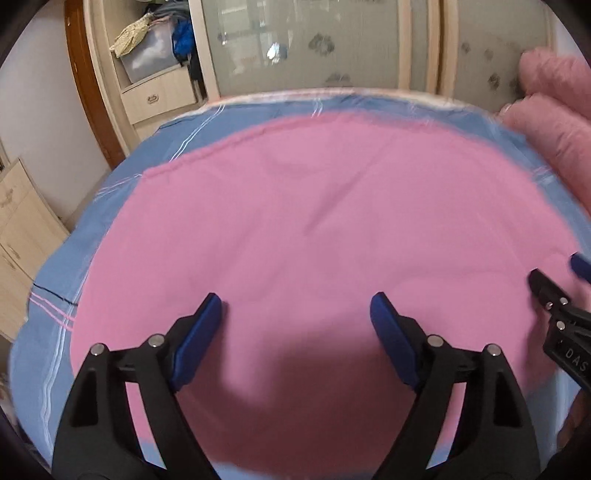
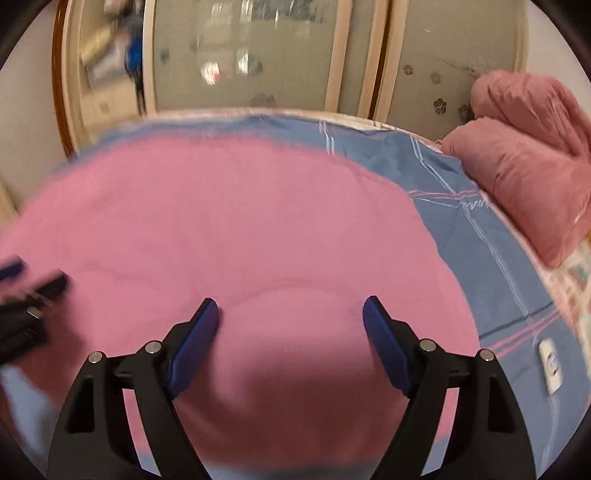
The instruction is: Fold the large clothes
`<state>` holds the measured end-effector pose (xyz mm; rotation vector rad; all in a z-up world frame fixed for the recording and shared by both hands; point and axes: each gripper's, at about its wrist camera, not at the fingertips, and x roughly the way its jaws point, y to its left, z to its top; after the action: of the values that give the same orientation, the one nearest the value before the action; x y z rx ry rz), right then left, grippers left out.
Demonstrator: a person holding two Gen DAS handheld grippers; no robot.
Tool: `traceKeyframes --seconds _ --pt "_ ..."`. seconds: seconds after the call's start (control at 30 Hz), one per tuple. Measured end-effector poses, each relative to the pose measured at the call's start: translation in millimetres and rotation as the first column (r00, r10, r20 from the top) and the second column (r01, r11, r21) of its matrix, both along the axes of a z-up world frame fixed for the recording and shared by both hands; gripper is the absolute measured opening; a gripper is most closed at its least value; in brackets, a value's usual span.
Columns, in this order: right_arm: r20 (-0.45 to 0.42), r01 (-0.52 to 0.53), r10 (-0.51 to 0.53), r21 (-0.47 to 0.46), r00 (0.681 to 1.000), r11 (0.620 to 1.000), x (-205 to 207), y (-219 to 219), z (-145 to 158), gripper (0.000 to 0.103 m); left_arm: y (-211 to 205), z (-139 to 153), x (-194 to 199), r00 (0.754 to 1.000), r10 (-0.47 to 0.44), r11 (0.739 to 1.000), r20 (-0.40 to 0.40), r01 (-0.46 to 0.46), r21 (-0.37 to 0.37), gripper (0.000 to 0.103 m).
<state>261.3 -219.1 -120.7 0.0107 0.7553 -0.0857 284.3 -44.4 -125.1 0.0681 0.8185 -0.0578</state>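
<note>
We see a bed covered by a blue sheet [image 2: 436, 173] with thin white and pink stripes, and at its far right corner a heap of dusty-pink bedding [image 2: 528, 177] lies on it, close to the wardrobe. Behind the bed stands a wardrobe with frosted sliding doors [image 1: 314, 40] printed with dark flower marks and framed in pale wood, and left of them an open shelf holds a clear storage box [image 1: 151, 55], a cream cloth [image 1: 131, 33] and something blue [image 1: 183, 37] above a small drawer [image 1: 159, 98]. A pale wooden cabinet [image 1: 18, 236] stands at the left by the white wall, and a small white tag [image 2: 552, 365] lies on the sheet near the right edge.
</note>
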Motion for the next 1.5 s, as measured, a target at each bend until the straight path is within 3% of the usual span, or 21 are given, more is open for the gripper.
traceKeyframes --seconds 0.17,0.23,0.37,0.5,0.6,0.97,1.5 --pt "0.133 0.023 -0.029 0.043 0.991 0.999 -74.1 8.7 44.1 0.084 15.8 33.8 -74.8 0.985 0.040 0.996 0.166 -0.027 -0.082 0.092" --pt "0.176 0.013 -0.022 0.057 0.984 0.998 -94.7 14.4 57.2 0.087 17.9 43.7 -92.2 0.980 0.032 0.994 0.197 -0.010 -0.111 0.093" --pt "0.249 0.016 -0.015 -0.003 0.968 1.000 -139.6 30.4 86.1 0.089 11.6 66.1 -138.5 0.960 0.033 0.999 0.277 -0.027 -0.026 0.097" --pt "0.285 0.014 -0.006 -0.025 0.958 1.000 -175.0 39.7 104.5 0.094 17.3 86.1 -183.6 0.935 0.060 0.998 0.349 -0.063 -0.001 0.101" --pt "0.301 0.029 -0.016 -0.040 0.954 0.999 -198.3 46.3 110.1 0.100 25.1 93.2 -211.5 0.931 0.079 0.997 0.356 -0.083 -0.005 0.101" --pt "0.303 0.012 -0.001 -0.035 0.953 0.999 -248.5 69.8 113.4 0.102 37.9 100.7 -269.6 0.926 0.078 0.996 0.369 -0.090 0.016 0.101" --pt "0.322 0.015 -0.005 -0.029 0.947 0.999 -267.5 73.1 121.1 0.102 32.5 105.3 -286.0 0.927 0.043 0.999 0.373 -0.045 -0.003 0.101"
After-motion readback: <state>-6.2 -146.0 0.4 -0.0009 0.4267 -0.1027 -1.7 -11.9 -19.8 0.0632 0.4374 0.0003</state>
